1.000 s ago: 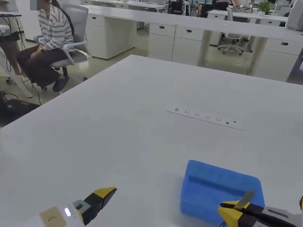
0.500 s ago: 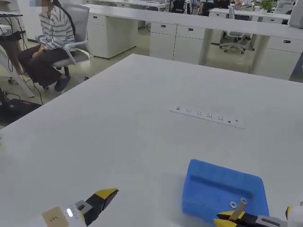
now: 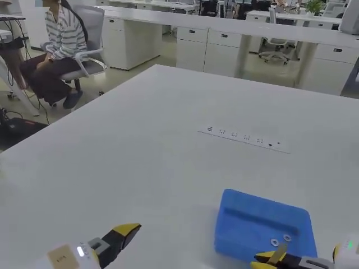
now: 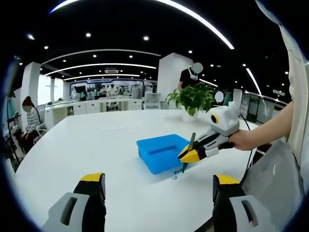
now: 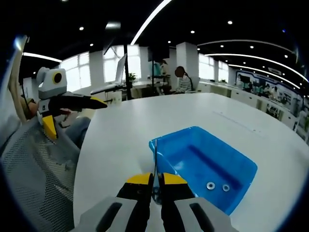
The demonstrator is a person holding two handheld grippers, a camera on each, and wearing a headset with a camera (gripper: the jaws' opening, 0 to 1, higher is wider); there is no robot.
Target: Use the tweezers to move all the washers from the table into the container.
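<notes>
The blue container [image 3: 263,224] sits at the near right of the white table [image 3: 140,157], with two washers [image 3: 274,242] lying inside it. They also show in the right gripper view as washers [image 5: 210,185] on the floor of the container [image 5: 207,162]. My right gripper [image 3: 270,259] hovers at the container's near edge, shut on the thin tweezers [image 5: 155,157]. In the left gripper view the tweezers [image 4: 189,150] point down beside the container [image 4: 161,152], close to a small washer [image 4: 174,177] on the table. My left gripper [image 4: 158,180] is open with nothing between its fingers, at the near left [image 3: 124,231].
A white power strip [image 3: 244,138] lies across the table's middle, beyond the container. A person sits on a chair [image 3: 59,45] off the far left corner. Desks and cabinets [image 3: 224,47] line the back of the room.
The right gripper has drawn back toward me, taking the tweezers out over the container's near edge. A second washer now lies in the container. The left gripper has stayed put.
</notes>
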